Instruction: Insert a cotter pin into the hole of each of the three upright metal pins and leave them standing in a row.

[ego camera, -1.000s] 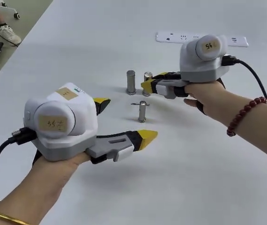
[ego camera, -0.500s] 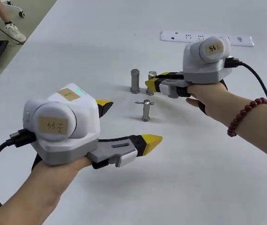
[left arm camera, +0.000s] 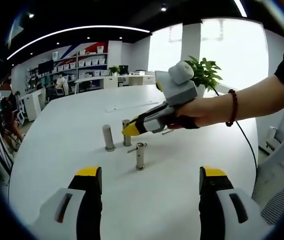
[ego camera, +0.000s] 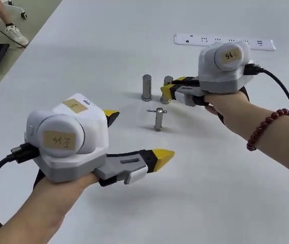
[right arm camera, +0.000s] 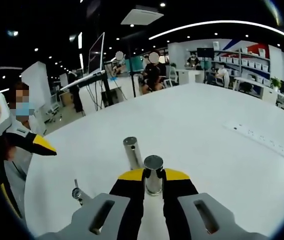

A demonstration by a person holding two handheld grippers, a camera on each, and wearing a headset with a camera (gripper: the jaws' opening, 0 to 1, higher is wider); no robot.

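Left pin [ego camera: 147, 87] and right pin [ego camera: 168, 80] are standing side by side on the bench [ego camera: 108, 40], the latter between the right tongs [ego camera: 164, 92]; front pin [ego camera: 158, 120] standing before them, power strip [ego camera: 224, 41] lying behind.

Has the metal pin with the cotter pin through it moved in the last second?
No. The cottered pin keeps its spot in front of the free bare pin; the camera shifted.
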